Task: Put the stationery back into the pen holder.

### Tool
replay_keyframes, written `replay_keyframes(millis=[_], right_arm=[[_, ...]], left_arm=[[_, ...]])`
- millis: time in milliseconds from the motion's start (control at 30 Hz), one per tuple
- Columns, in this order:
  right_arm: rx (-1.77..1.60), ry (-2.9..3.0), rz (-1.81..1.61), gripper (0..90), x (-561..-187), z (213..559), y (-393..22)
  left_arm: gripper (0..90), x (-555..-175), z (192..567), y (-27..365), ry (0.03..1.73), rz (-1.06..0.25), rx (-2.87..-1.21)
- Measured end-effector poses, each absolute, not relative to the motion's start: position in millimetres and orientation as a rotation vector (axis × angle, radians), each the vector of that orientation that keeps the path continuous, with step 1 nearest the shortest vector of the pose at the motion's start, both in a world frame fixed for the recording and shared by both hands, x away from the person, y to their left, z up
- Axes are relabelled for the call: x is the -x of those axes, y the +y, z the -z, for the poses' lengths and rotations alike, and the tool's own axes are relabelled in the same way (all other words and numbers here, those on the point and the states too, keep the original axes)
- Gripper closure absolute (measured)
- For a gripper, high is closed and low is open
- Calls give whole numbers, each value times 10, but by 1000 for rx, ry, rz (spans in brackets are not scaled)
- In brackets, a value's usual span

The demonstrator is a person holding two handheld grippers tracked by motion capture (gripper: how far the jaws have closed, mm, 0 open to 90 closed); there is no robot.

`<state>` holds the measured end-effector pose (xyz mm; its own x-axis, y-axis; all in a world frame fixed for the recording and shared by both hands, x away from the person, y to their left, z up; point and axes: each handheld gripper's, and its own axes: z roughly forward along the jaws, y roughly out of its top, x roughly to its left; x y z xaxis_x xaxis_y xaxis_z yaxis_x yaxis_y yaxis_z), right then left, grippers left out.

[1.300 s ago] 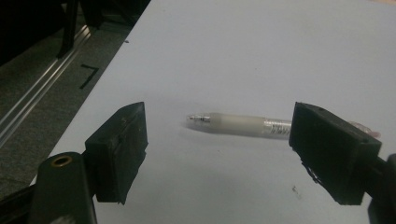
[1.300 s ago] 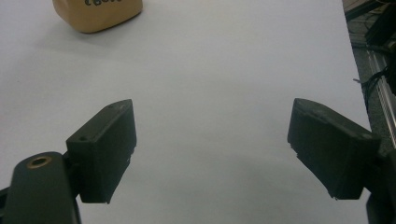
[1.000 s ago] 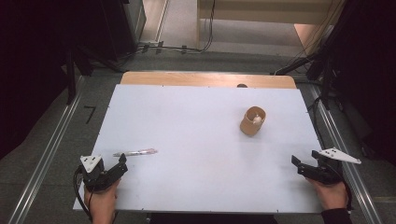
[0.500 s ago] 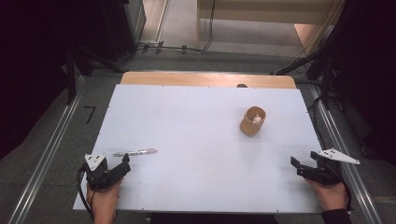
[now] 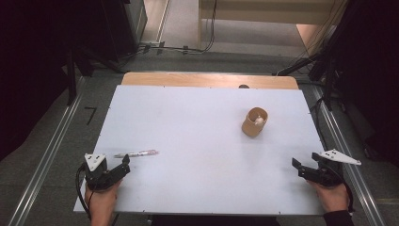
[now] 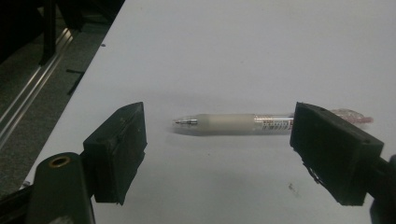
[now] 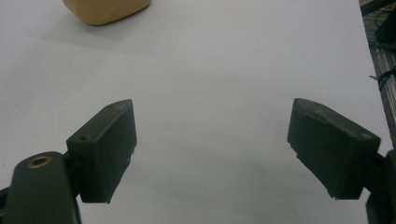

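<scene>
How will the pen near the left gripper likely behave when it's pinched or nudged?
The pen has a round, slim barrel lying flat on the smooth table, so a nudge would probably roll it. Its clear plastic body looks stiff and light. The frosted grip sleeve near the tip may give the open left gripper a less slippery hold.

Clear-barrelled pen (image 6: 243,123) with frosted grip, laid flat on the white table (image 5: 197,141), metal tip exposed, positioned near the front-left edge, untouched

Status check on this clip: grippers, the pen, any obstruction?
Left hand-held gripper open, lined up on pen. Right hand-held gripper open, idle. Pen flat on table, untouched. Cup well clear.
</scene>
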<state>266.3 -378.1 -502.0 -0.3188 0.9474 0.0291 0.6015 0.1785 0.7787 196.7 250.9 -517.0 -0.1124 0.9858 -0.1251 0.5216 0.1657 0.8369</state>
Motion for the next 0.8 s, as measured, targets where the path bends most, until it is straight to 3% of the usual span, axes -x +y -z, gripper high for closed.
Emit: replay_keyframes(millis=[800], right_arm=[[-1449,2013,-969,145,-2678,5036,-3769]], left_arm=[[201,-2082,5226,2545,1598,-781,-1627]])
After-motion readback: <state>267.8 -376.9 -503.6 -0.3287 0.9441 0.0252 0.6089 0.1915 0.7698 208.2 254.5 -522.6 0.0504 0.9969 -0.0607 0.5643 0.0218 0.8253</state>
